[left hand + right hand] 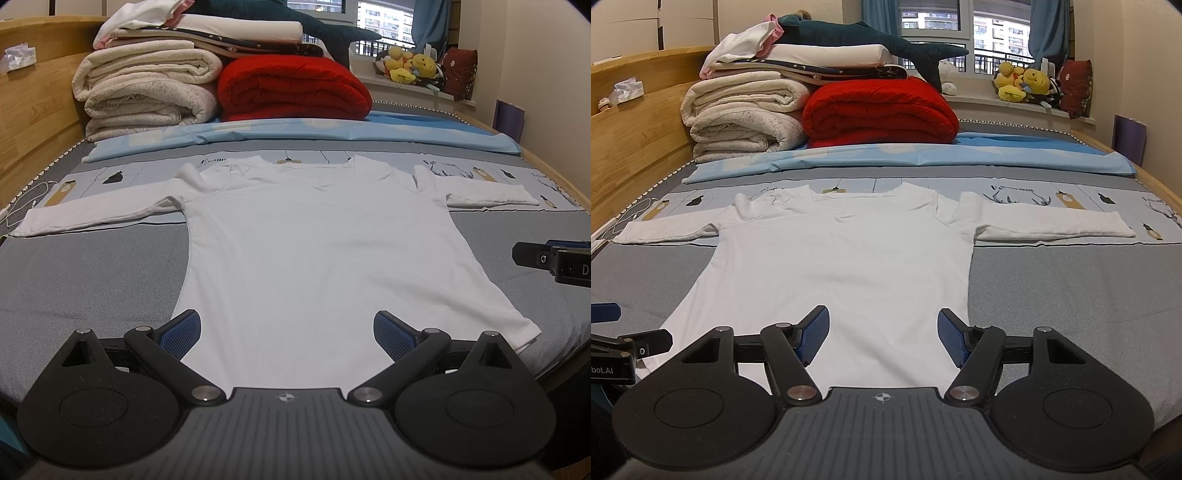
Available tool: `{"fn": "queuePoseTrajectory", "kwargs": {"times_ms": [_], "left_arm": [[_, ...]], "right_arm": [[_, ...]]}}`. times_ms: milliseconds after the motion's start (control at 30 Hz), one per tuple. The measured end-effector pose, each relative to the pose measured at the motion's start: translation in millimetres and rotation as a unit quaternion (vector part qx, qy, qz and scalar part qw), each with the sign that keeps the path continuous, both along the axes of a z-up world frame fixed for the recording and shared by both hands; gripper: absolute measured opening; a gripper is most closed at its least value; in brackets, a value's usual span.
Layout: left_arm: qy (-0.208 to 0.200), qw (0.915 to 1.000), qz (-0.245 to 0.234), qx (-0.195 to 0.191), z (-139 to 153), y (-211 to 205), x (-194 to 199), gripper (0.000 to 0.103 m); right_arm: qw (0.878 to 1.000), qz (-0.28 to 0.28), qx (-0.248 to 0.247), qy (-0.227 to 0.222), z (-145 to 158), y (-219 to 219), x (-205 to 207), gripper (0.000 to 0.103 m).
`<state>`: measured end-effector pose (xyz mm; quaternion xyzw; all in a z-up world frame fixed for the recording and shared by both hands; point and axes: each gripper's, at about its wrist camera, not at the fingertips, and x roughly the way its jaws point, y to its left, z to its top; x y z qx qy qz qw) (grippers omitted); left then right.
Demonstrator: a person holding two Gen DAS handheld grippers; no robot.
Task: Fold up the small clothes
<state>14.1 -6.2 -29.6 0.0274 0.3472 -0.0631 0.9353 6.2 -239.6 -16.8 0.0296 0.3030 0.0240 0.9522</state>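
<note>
Basically nothing's been folded yet: the white shirt (306, 243) is laid out flat on the bed (92, 280), sleeves spread wide, so every fold is left. The left tool (287, 334) and right tool (882, 334) are held wide open at the hem, nothing gripped. "bot.AI" can be read on the left tool's side in the right view.

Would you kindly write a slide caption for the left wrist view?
Open left gripper poised at the hem of a white long-sleeved shirt spread flat on the bed, sleeves out.
</note>
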Motion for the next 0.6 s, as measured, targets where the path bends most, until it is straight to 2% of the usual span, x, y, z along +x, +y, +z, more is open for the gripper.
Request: {"fn": "queuePoseTrajectory", "kwargs": {"times_ms": [600], "left_arm": [[0.001,1.0000,-0.001,0.001,0.0,0.6,0.8,0.101]], "right_arm": [[1.000,0.000,0.000,0.000,0.6,0.7,0.0,0.060]]}}
